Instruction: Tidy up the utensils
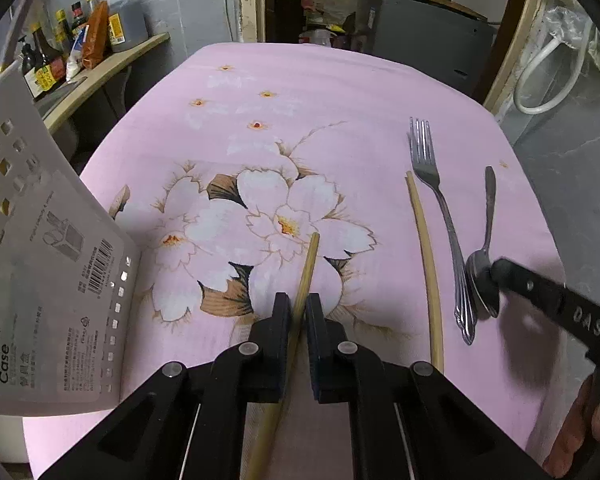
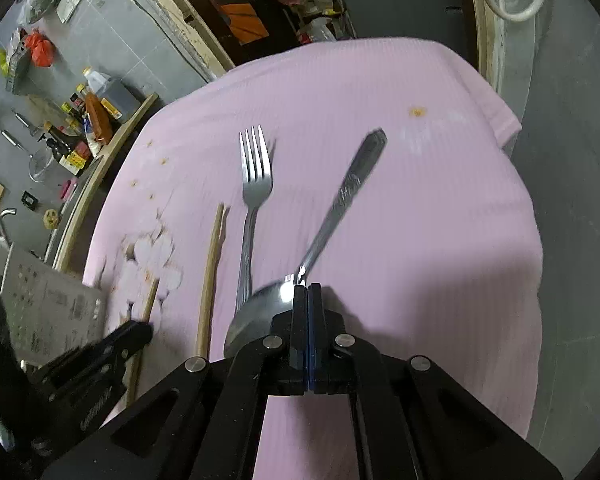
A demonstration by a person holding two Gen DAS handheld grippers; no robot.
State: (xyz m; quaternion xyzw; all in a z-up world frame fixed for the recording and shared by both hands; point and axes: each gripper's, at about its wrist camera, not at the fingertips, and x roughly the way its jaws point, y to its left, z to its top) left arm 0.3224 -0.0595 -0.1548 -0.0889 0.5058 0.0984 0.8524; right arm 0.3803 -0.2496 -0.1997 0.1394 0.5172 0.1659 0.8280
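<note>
Utensils lie right of centre on the pink floral cloth (image 1: pixel 340 80), the left gripper (image 1: pixel 299 308) pinching one chopstick (image 1: pixel 306 268), the right gripper (image 2: pixel 307 300), stamped "DAS", clamped on the spoon (image 2: pixel 340 200), beside a white "Tablew Case" holder (image 1: pixel 52 280) at left.

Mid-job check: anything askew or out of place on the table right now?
The white tableware case at the table's left edge leans tilted rather than upright. The spoon crosses the fork handle. Nothing spilled or damaged.
</note>
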